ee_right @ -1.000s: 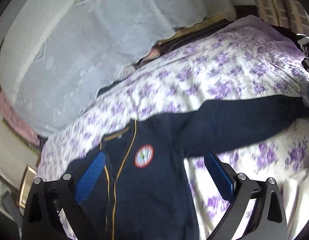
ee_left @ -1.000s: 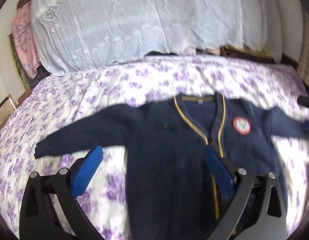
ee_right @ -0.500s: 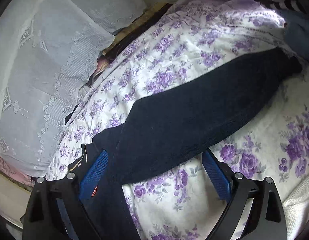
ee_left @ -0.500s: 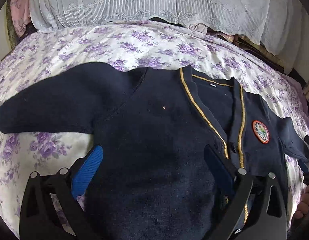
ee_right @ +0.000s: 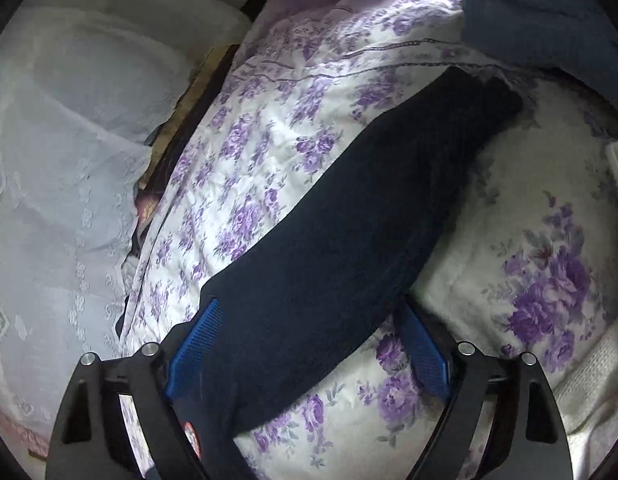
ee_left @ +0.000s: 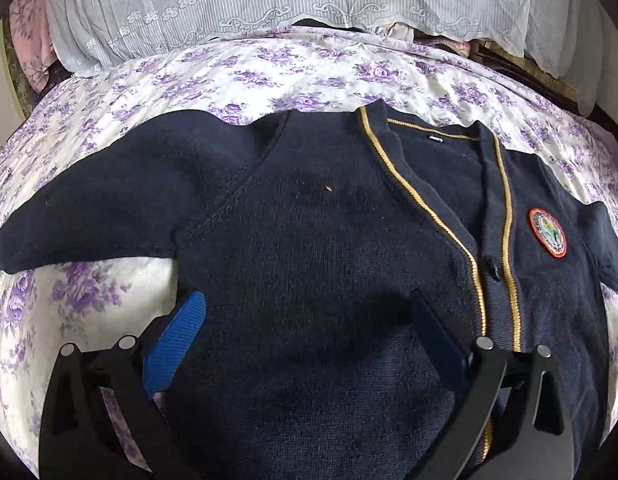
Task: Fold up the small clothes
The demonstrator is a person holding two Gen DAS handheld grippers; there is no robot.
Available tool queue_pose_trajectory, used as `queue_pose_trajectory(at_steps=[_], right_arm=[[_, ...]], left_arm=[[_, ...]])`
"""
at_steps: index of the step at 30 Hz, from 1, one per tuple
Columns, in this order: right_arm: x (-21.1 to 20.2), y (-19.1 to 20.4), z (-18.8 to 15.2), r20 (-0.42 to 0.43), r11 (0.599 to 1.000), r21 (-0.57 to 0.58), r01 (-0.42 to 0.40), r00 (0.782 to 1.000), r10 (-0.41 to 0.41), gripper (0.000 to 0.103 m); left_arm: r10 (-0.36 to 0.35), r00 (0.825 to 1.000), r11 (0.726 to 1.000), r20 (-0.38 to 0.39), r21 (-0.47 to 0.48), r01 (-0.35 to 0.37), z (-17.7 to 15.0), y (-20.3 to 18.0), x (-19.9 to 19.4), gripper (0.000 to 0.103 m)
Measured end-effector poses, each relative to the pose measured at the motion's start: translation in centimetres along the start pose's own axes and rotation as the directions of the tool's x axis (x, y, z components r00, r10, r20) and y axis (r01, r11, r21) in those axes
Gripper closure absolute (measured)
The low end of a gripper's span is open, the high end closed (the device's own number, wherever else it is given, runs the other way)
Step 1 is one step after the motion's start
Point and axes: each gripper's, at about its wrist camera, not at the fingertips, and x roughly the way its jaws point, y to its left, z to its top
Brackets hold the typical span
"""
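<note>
A small navy cardigan (ee_left: 321, 248) with gold trim and a round red badge (ee_left: 547, 232) lies flat, front up, on a purple-flowered bedsheet (ee_left: 269, 76). Its left sleeve (ee_left: 101, 208) stretches out to the left. My left gripper (ee_left: 309, 320) is open, low over the cardigan's left chest, blue fingers (ee_left: 177, 340) astride the cloth. In the right wrist view my right gripper (ee_right: 309, 332) is open, its blue pads (ee_right: 425, 344) on either side of the cardigan's other sleeve (ee_right: 369, 232), which runs up to the right.
A white lace-covered pillow (ee_left: 269, 4) lies across the head of the bed, also at the left of the right wrist view (ee_right: 69, 140). A blue-grey garment (ee_right: 549, 24) lies past the sleeve's cuff. Pink cloth (ee_left: 29, 32) lies at far left.
Both grippers have moved closer and lower onto the cardigan. The left now hovers over the chest; the right has swung out along the right sleeve and straddles it. Both stayed open.
</note>
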Motion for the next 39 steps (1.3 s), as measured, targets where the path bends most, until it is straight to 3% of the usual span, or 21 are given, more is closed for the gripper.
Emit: queue_pose_trajectory(at_steps=[4, 8, 11, 15, 17, 22, 23, 24, 28, 33, 37, 38, 39], right_arm=[[1.3, 0.5, 0.3, 0.032, 0.996, 0.077, 0.047, 0.998, -0.050, 0.010], [1.4, 0.5, -0.4, 0.160, 0.998, -0.045, 0.051, 0.986, -0.043, 0.011], [1.3, 0.3, 0.6, 0.171, 0.999, -0.037, 0.032, 0.985, -0.025, 0.014], [1.1, -2.0, 2.0, 0.187, 0.999, 0.046, -0.002, 0.982, -0.006, 0.070], [1.6, -2.7, 2.4, 0.168, 0.997, 0.069, -0.017, 0.986, 0.005, 0.079], [1.3, -3.0, 2.4, 0.125, 0.991, 0.098, -0.087, 0.989, 0.075, 0.080], [1.1, -3.3, 2.3, 0.102, 0.987, 0.118, -0.108, 0.990, 0.096, 0.075], [0.7, -3.6, 2.3, 0.080, 0.981, 0.147, -0.128, 0.990, 0.118, 0.057], [-1.6, -4.0, 1.5, 0.081, 0.972, 0.163, -0.167, 0.984, 0.156, 0.040], [-1.0, -4.5, 1.2, 0.038, 0.975, 0.161, -0.151, 0.988, 0.147, 0.040], [-0.4, -4.5, 1.9, 0.076, 0.979, 0.151, -0.139, 0.989, 0.129, 0.042], [-0.1, -4.4, 2.2, 0.100, 0.983, 0.137, -0.123, 0.989, 0.110, 0.052], [0.1, -4.3, 2.5, 0.126, 0.988, 0.123, -0.097, 0.989, 0.081, 0.068]], left_arm=[[0.015, 1.000, 1.000, 0.000, 0.020, -0.015, 0.0, -0.4, -0.1, 0.005], [0.009, 1.000, 1.000, -0.006, 0.022, -0.009, 0.1, -0.4, 0.0, 0.005], [0.021, 1.000, 0.999, 0.007, 0.046, -0.021, 0.3, -0.8, -0.1, 0.005], [0.032, 0.999, 0.998, 0.022, 0.054, -0.033, 0.4, -0.9, -0.3, 0.005], [0.037, 0.999, 0.998, 0.027, 0.051, -0.039, 0.3, -0.8, -0.5, 0.005], [0.036, 0.999, 0.999, 0.026, 0.040, -0.037, 0.4, -0.5, -0.5, 0.005], [0.030, 0.999, 0.999, 0.017, 0.033, -0.031, 0.4, -0.3, -0.4, 0.005], [0.024, 1.000, 0.999, 0.009, 0.027, -0.024, 0.5, -0.2, -0.3, 0.005], [0.010, 1.000, 1.000, -0.006, 0.012, -0.010, 0.5, 0.1, 0.0, 0.005], [0.021, 1.000, 0.999, -0.003, 0.026, -0.021, 0.4, -0.2, -0.1, 0.005], [0.018, 1.000, 1.000, -0.007, 0.023, -0.018, 0.4, -0.1, 0.0, 0.005], [0.019, 1.000, 1.000, -0.006, 0.024, -0.018, 0.3, -0.2, -0.1, 0.005], [0.018, 1.000, 1.000, -0.006, 0.024, -0.018, 0.4, -0.1, 0.0, 0.005]])
